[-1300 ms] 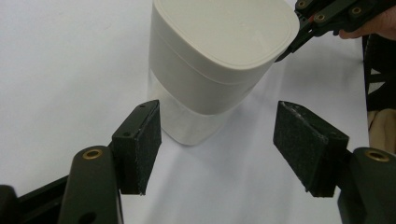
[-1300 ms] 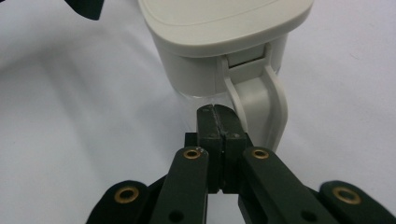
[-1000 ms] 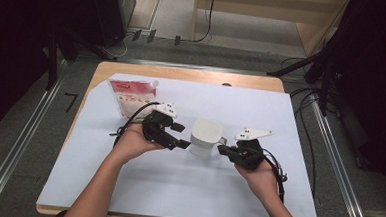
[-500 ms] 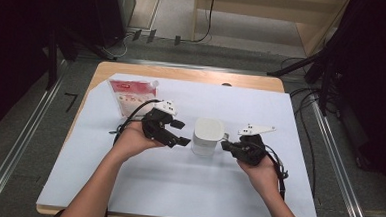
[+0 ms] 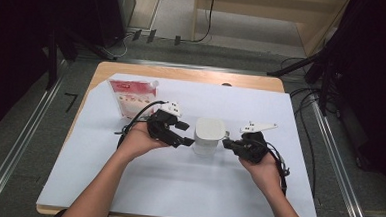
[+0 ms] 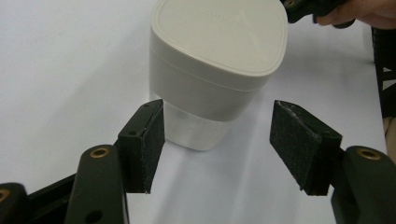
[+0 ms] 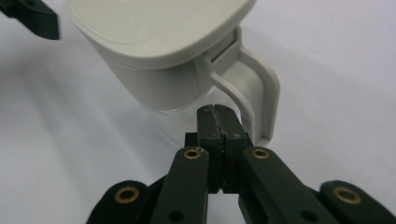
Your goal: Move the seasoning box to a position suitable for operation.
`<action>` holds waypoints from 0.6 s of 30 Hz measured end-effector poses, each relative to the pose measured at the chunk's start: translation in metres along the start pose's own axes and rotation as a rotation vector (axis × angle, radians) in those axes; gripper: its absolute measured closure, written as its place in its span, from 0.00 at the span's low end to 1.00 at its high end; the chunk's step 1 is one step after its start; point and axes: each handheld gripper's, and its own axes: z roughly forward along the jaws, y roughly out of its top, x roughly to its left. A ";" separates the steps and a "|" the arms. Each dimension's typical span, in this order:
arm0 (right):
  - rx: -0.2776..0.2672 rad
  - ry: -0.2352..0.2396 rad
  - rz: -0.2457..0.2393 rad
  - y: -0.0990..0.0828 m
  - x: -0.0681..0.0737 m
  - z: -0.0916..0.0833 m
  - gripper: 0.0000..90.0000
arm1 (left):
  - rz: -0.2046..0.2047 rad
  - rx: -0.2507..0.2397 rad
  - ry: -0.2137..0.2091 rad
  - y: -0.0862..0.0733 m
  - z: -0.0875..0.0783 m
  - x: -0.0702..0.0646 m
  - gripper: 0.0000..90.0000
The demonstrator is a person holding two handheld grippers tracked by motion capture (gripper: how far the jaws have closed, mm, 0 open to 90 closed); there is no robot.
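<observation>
White lidded jug (image 5: pixel 208 136) sits upright mid-table on the white sheet (image 5: pixel 177 188), between the two grippers. Left gripper (image 5: pixel 182 134) comes in from the jug's left, jaws apart and straddling its lower clear section; jaws have just been closing a bit, jug between them. In the left gripper view the left pad (image 6: pixel 145 140) is right at the jug (image 6: pixel 215 70) wall, can't tell if touching; the right pad (image 6: pixel 299 144) stands clear of it, so no grip. Right gripper (image 5: pixel 227 144) is at the jug's right side, jaws clenched flat together with nothing between them. In the right gripper view its closed tips (image 7: pixel 218 111) sit just in front of the handle (image 7: pixel 254 93) loop, close to the jug body; contact can't be told. Lid (image 7: pixel 159 28) is on. Red-and-white pouch (image 5: pixel 131 98) stands at the far left of the sheet, well apart from the jug.
</observation>
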 end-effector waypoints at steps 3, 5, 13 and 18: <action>-0.011 0.002 -0.003 0.003 0.001 -0.010 1.00 | 0.003 -0.002 -0.009 0.003 -0.002 0.001 0.38; -0.021 0.002 -0.006 0.005 0.000 -0.015 1.00 | 0.011 0.004 -0.014 0.006 -0.001 0.001 0.36; 0.020 -0.020 -0.021 0.016 -0.017 -0.020 1.00 | 0.046 0.038 -0.029 0.019 -0.005 0.004 0.36; 0.015 -0.014 -0.006 0.018 -0.024 -0.019 1.00 | 0.037 0.032 -0.086 0.021 -0.003 0.012 0.33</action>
